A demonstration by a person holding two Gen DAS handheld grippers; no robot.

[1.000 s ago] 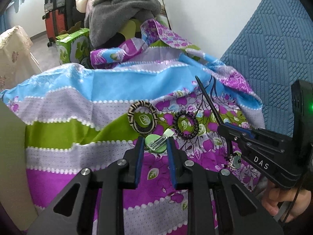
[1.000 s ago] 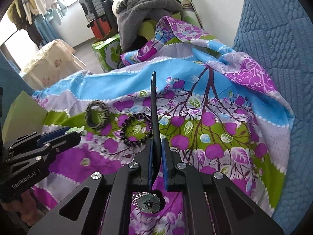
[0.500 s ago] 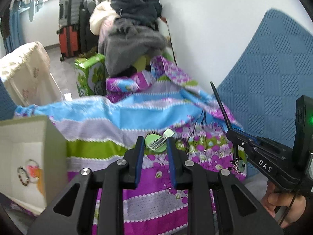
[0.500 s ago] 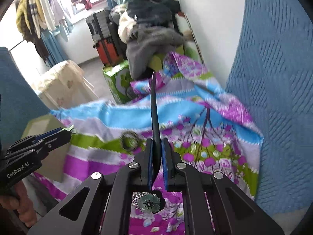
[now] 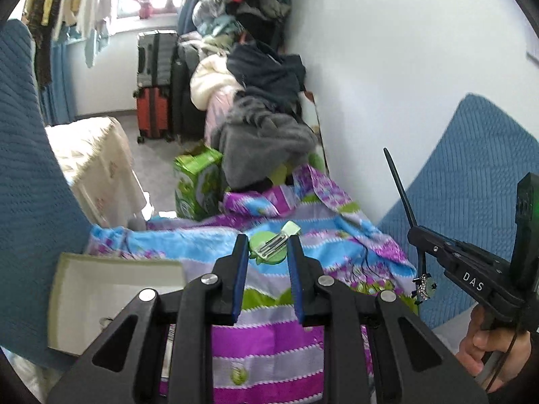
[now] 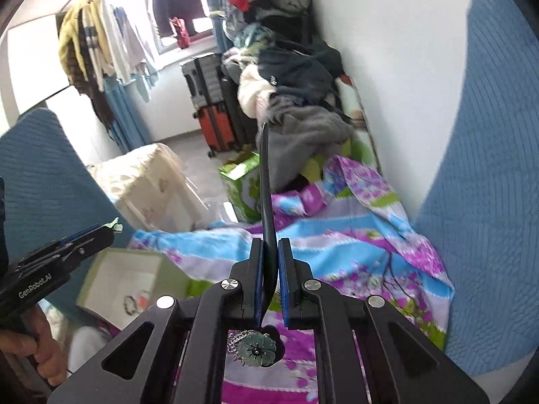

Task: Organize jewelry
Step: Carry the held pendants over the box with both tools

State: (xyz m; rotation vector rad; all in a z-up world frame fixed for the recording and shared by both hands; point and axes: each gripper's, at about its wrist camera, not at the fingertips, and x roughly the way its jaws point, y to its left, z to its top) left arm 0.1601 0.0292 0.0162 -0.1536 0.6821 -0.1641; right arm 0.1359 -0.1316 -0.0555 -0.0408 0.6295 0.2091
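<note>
My left gripper (image 5: 266,247) is shut on a green hair clip (image 5: 269,247) with a metal clasp, held in the air above the flowered bedspread (image 5: 269,353). My right gripper (image 6: 268,249) is shut on a long black hair stick (image 6: 266,181) whose pale green flower pendant (image 6: 256,353) hangs below the jaws. The stick and right gripper also show in the left wrist view (image 5: 401,192). An open pale green box (image 5: 97,299) sits at the lower left; in the right wrist view the box (image 6: 118,279) holds a beaded bracelet (image 6: 129,303).
A blue quilted cushion (image 5: 471,202) stands against the white wall on the right. Another blue cushion (image 5: 30,202) is at the left. Piled clothes (image 5: 262,118), suitcases (image 5: 155,94), a green carton (image 5: 197,181) and a cloth-covered table (image 5: 91,155) lie beyond the bed.
Both grippers have risen and tilted up from the bedspread, each keeping its item. The bracelets on the cloth have dropped out of view and the open box has come nearer at lower left.
</note>
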